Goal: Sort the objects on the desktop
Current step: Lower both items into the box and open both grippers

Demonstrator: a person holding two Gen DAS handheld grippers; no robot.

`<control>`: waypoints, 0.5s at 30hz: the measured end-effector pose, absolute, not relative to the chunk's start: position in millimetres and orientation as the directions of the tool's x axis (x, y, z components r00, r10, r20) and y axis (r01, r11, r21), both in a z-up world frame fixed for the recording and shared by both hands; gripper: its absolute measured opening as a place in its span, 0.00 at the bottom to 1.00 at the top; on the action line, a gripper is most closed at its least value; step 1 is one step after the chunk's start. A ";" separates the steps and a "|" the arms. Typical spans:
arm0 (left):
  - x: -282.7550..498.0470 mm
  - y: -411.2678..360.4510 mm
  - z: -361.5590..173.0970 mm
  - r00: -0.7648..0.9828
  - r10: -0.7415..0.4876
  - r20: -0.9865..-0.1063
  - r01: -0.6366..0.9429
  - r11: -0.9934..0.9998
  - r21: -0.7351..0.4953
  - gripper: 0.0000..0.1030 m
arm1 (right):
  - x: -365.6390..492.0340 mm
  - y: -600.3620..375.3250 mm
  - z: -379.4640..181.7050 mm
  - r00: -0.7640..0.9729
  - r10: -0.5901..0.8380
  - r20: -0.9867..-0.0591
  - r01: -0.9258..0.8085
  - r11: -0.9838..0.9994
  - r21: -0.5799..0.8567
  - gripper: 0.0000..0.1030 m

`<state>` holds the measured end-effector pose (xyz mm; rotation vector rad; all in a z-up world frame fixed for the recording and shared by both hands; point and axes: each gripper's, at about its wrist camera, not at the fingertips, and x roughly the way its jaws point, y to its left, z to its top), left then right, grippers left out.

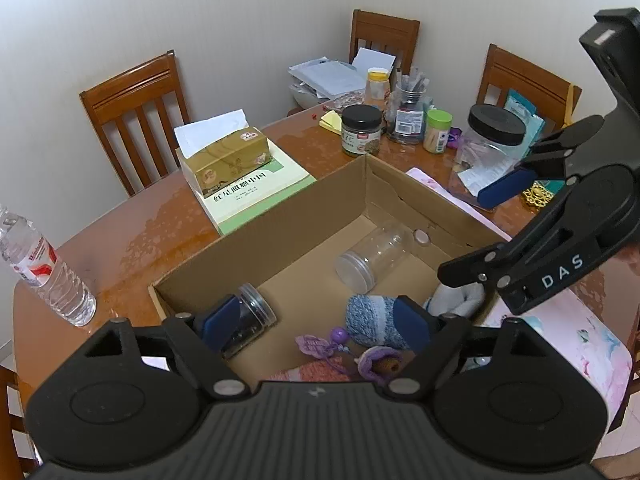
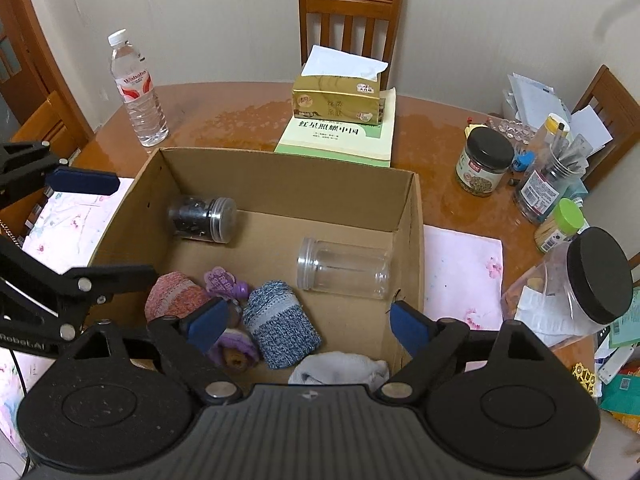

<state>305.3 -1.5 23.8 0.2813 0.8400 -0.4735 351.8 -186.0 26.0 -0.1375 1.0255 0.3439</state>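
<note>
Brown wooden table (image 2: pixel 224 116) against pale wall, chairs around. Open cardboard box (image 2: pixel 280 184) at table centre. Inside: dark-filled jar (image 2: pixel 202 219) lying at 10 o'clock, clear empty jar (image 2: pixel 344 268) on side at 2 o'clock, blue knit roll (image 2: pixel 280 324) at 6, orange knit roll (image 2: pixel 176 298) at 8. Left gripper (image 1: pixel 316 322) over box, jaws spread, nothing held. Right gripper (image 2: pixel 308 326) same, jaws wide, empty. Water bottle (image 2: pixel 136 88) outside box at 11; tissue box (image 2: pixel 340 98) on green book (image 2: pixel 340 140) at 12.

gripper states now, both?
Left gripper: open, holding nothing, above the cardboard box.
Right gripper: open, holding nothing, above the same box.
</note>
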 end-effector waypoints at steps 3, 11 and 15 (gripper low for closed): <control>294.5 0.8 23.8 0.576 -0.291 -0.764 0.505 0.861 0.053 0.85 | 343.5 -185.2 27.2 0.473 0.229 -0.851 -0.354 0.934 0.055 0.89; 267.5 12.6 14.0 0.571 -0.268 -0.776 0.486 0.872 0.056 0.85 | 317.7 -178.4 20.2 0.468 0.252 -0.847 -0.395 0.917 0.054 0.89; 256.7 18.0 9.9 0.567 -0.261 -0.781 0.469 0.882 0.047 0.85 | 306.9 -176.3 17.2 0.460 0.256 -0.850 -0.413 0.909 0.051 0.89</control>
